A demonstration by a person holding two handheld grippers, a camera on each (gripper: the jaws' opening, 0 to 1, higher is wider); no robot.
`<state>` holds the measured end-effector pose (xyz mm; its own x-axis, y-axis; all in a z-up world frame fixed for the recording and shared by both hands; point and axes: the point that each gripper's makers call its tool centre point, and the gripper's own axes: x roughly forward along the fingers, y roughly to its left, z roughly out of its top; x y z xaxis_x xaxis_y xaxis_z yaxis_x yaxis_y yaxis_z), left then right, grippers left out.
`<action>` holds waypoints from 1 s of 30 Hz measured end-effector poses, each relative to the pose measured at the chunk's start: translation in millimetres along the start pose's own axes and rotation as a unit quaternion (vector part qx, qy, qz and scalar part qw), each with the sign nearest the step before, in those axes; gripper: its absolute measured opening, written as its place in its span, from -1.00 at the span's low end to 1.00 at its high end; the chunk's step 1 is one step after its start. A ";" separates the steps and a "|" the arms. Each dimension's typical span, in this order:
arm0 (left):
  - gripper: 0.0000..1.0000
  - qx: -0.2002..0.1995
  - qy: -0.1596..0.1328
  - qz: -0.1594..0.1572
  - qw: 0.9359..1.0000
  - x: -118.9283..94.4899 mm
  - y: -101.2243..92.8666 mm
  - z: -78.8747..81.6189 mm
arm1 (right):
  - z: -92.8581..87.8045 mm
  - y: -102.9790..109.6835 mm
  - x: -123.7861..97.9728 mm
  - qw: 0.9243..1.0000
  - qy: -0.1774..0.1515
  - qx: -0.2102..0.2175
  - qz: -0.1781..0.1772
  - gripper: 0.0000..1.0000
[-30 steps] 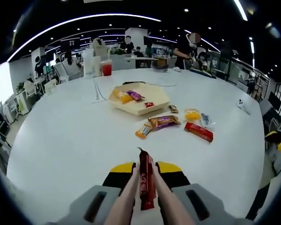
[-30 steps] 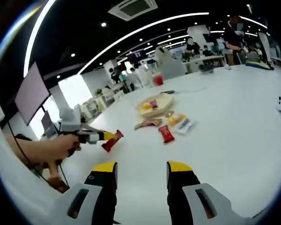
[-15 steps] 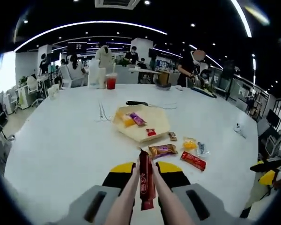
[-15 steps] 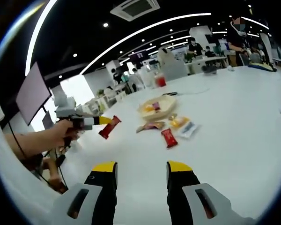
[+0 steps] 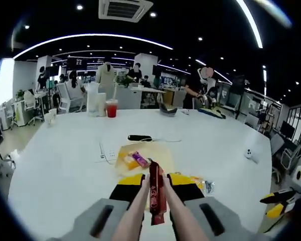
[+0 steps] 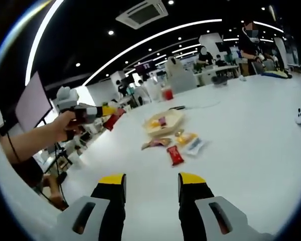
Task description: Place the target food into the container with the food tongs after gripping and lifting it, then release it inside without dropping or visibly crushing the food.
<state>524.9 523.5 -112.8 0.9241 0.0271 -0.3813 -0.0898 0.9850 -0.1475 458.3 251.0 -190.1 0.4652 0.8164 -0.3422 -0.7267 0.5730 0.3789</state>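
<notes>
From my seat I see a dark red snack bar (image 5: 155,193) with pale lettering between skin-toned tongs (image 5: 135,213) — yellow-tipped black jaws behind — a beige tray (image 6: 164,122), white table (image 6: 251,130) and red drink (image 5: 112,108).

Red snack bar (image 5: 156,193) — aloft above tray (image 5: 163,152) — between tongs (image 5: 135,211).

My left gripper (image 5: 155,193) hangs clear above the tray (image 5: 158,153); ahead of my right gripper (image 6: 151,188), bare table (image 6: 251,135) reaches scattered snack packets (image 6: 174,155).
</notes>
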 end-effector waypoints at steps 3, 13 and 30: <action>-0.70 0.005 -0.007 -0.003 1.000 4.8 -2.1 12.5 | 5.8 -0.2 -1.8 1.000 -0.016 -0.001 0.000 -0.10; -0.71 0.029 -0.016 -0.023 0.999 24.8 -12.6 47.8 | 8.6 -3.9 -7.3 1.000 -0.028 -0.001 -0.009 -0.05; -0.70 0.069 -0.021 -0.030 0.997 72.3 -11.9 99.1 | 33.4 -4.2 -6.7 0.998 -0.054 -0.027 -0.011 0.03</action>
<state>629.6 530.6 -48.2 0.9412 -0.0275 -0.3368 0.0150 0.9991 -0.0399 475.2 245.5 -160.7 0.5311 0.8083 -0.2540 -0.7405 0.5885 0.3246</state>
